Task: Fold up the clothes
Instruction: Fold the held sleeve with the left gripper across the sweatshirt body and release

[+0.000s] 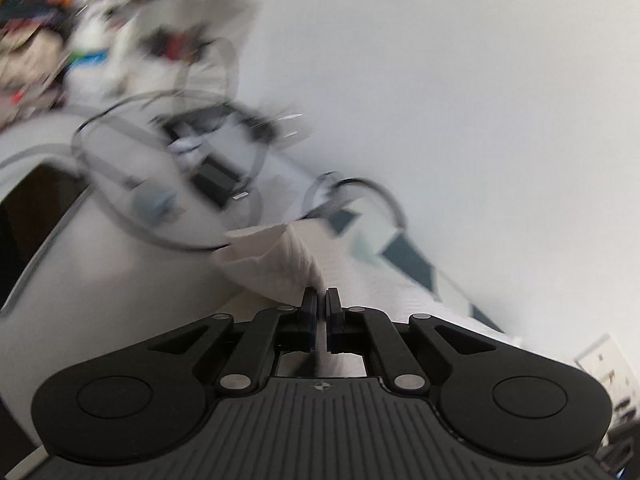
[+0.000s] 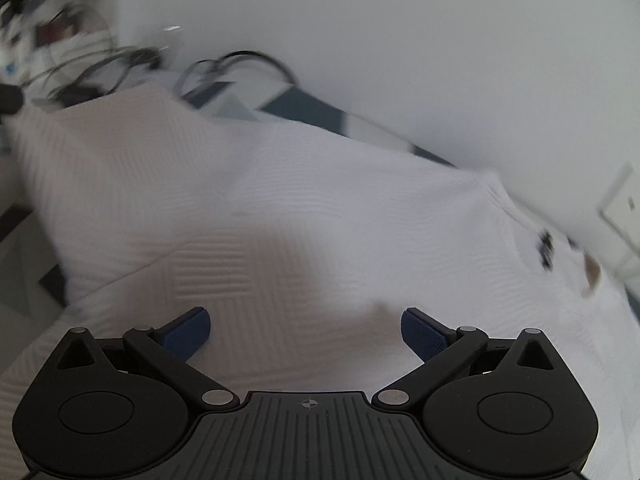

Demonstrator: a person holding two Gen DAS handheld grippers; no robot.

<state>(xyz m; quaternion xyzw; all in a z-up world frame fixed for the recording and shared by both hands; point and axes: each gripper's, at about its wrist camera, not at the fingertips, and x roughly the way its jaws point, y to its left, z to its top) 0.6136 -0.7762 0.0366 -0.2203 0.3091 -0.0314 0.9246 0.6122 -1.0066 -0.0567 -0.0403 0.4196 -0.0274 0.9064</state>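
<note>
Left gripper (image 1: 320, 300) is clamped tight on a pinch of the white garment (image 2: 280, 184), jaws nearly together with a ridge of cloth squeezed up between the pads and running straight out ahead of them, away from the tool. Right gripper (image 2: 306, 330) has its blue-padded fingers (image 2: 188, 332) spread wide with nothing between them, hanging just above the cloth, which fills almost everything in front of it. So here's what the next move hangs on, as I read it: the garment lies ahead of and beneath the right tool, spreading out to both sides, and its far left corner looks raised off the surface, probably where the other hand has hold of it. The left hand already has its grip, the right is the free one and it sits right over the fabric, so it only needs to drop onto an edge. The garment itself is white, with a woven texture of ribbed blocks set at right angles to one another, soft and slack, a long crease crossing the near part. It's lying on a patterned cover (image 2: 308, 110) in dark blue and pale shapes that peeps out along the far edge, beside a white wall (image 2: 400, 40). Cables (image 1: 168, 168) and clutter sit beyond, too blurred to name. Something small and dark (image 2: 546, 250) near the cloth's right edge, can't tell what.
</note>
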